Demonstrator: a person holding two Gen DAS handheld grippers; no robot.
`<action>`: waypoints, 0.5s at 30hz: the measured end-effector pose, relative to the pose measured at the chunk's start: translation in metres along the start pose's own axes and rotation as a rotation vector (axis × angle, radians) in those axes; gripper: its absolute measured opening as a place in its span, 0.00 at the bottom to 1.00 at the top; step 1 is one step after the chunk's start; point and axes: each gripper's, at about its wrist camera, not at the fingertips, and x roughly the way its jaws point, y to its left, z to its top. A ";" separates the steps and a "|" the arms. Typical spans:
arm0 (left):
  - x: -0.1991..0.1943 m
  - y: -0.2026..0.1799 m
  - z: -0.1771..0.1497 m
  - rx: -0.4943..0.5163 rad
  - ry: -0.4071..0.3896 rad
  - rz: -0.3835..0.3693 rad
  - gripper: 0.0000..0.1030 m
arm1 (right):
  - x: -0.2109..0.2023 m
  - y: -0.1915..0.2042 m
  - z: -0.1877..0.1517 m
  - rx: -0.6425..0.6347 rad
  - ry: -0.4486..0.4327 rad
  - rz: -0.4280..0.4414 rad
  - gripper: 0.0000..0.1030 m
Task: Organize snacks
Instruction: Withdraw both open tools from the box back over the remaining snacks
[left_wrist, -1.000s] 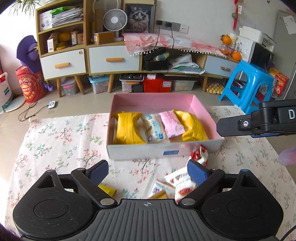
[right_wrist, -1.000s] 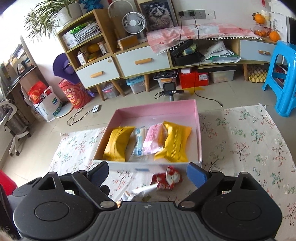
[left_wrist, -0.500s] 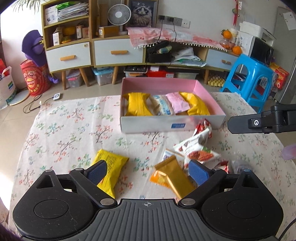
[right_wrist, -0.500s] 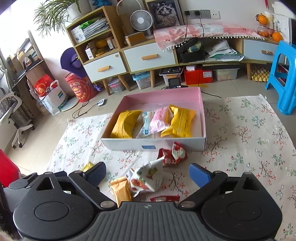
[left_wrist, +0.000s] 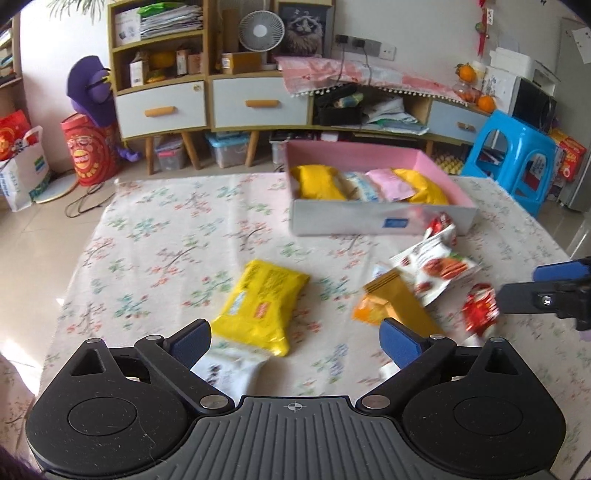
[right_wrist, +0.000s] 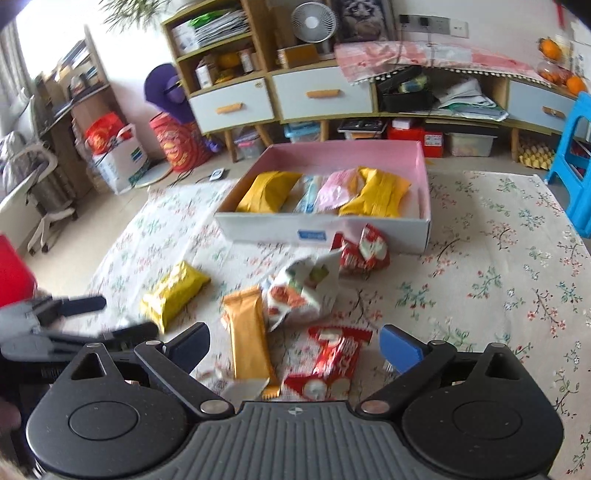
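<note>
Box: a shallow cardboard box with pink inside and white outer wall (right_wrist: 369, 230) sits at centre frame in the right wrist view, four packets stood on edge in a row inside, apparently to save room.
Loose snacks: a yellow plastic packet (left_wrist: 260, 306), an orange foil bar (right_wrist: 247, 328), a white printed pouch (right_wrist: 303, 291) and two red wrappers (right_wrist: 332, 363) lie scattered just in front of the box, not yet sorted.
Left gripper (left_wrist: 295, 338): fingers spread wide, nothing between them, poised over the yellow packet at lower centre.
Right gripper (right_wrist: 293, 343): fingers opening, empty, above the orange bar and a red wrapper.
Surface: a floral cloth (right_wrist: 498, 280) covers the desk.
Room: wooden cabinets with pale drawers (left_wrist: 255, 103) line the top of the frame; a blue plastic stool (left_wrist: 517, 155) stands at right.
</note>
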 end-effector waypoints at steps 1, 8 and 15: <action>0.000 0.003 -0.002 0.002 0.006 0.000 0.96 | 0.000 0.001 -0.005 -0.010 0.001 0.000 0.87; -0.013 0.018 -0.021 0.084 -0.004 -0.040 0.96 | 0.002 0.011 -0.023 -0.077 0.004 0.034 0.87; -0.010 0.021 -0.043 0.130 0.038 -0.109 0.96 | 0.010 0.035 -0.040 -0.213 0.002 0.093 0.87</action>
